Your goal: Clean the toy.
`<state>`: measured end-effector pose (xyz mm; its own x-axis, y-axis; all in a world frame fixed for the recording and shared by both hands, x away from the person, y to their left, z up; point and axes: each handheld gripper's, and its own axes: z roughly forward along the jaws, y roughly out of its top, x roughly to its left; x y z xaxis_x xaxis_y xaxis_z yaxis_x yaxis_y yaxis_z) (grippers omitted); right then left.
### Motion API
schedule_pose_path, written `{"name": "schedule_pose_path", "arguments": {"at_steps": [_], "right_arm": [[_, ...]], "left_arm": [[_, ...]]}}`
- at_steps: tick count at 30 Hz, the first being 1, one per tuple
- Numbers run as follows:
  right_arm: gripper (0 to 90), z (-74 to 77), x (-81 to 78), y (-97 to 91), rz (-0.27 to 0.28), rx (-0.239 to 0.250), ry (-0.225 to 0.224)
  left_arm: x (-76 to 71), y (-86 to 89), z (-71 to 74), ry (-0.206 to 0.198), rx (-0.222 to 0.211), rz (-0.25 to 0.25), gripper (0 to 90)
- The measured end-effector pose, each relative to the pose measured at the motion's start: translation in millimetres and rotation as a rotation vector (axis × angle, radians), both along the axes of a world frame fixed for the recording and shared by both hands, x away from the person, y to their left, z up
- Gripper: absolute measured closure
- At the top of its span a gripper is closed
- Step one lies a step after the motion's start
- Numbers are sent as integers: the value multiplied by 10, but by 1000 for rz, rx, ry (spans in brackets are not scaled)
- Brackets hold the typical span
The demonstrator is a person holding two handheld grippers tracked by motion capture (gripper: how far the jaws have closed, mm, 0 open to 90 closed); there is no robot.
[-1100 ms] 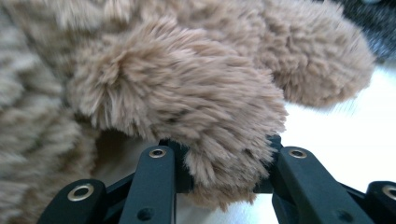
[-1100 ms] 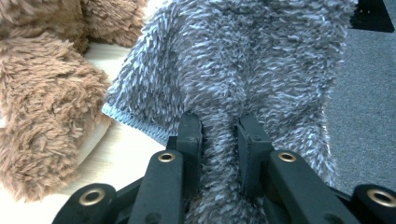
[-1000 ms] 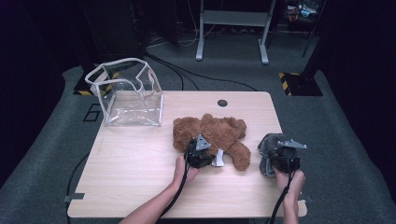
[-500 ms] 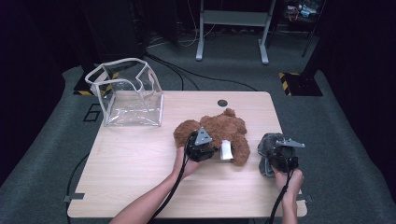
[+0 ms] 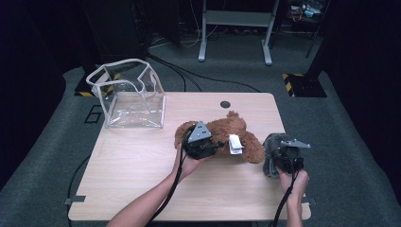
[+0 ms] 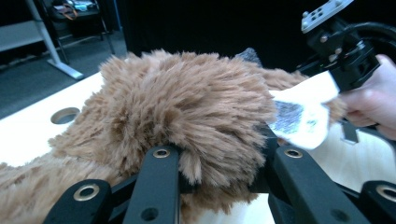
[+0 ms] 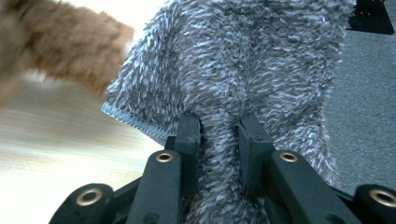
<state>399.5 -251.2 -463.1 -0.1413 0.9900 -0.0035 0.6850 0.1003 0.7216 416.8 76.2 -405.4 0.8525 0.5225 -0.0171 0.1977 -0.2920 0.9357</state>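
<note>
A brown plush teddy bear (image 5: 236, 135) with a white tag (image 5: 235, 144) hangs partly raised over the middle of the wooden table (image 5: 142, 179). My left gripper (image 5: 208, 144) is shut on the bear's fur from its left side. In the left gripper view the bear (image 6: 187, 107) bulges between the black jaws of my left gripper (image 6: 217, 158), and the tag (image 6: 301, 119) sticks out to the right. A grey fluffy cloth (image 5: 270, 146) lies at the table's right edge with my right gripper (image 5: 279, 156) shut on it. The cloth's pile (image 7: 243, 60) is pinched in my right gripper (image 7: 219, 135).
A clear plastic bag (image 5: 127, 99) with a white rim stands open at the table's far left corner. A round cable hole (image 5: 225, 104) sits near the far edge. Grey carpet and desk legs (image 5: 203, 42) lie beyond the table.
My left gripper has risen with the brown bear, pulling its body up off the table and bunching it. The right gripper and the grey cloth have stayed put.
</note>
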Motion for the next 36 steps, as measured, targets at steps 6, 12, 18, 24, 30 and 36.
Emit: {"name": "schedule_pose_path", "arguments": {"at_steps": [6,12,18,24,30,36], "right_arm": [[728,-50,12,47,13,-7,10],[727,-83,29,108,23,-6,18],[721,-92,38,147,40,-12,19],[720,-92,43,134,44,-9,24],[726,-90,57,134,45,8,29],[725,-102,95,168,54,10,30]], "left_arm": [[202,78,-298,59,40,76,700],[377,197,-471,81,69,150,675],[390,213,-496,62,93,200,575],[339,288,-497,33,93,275,381],[264,444,-512,0,82,342,290],[301,592,-541,-37,127,445,233]]}}
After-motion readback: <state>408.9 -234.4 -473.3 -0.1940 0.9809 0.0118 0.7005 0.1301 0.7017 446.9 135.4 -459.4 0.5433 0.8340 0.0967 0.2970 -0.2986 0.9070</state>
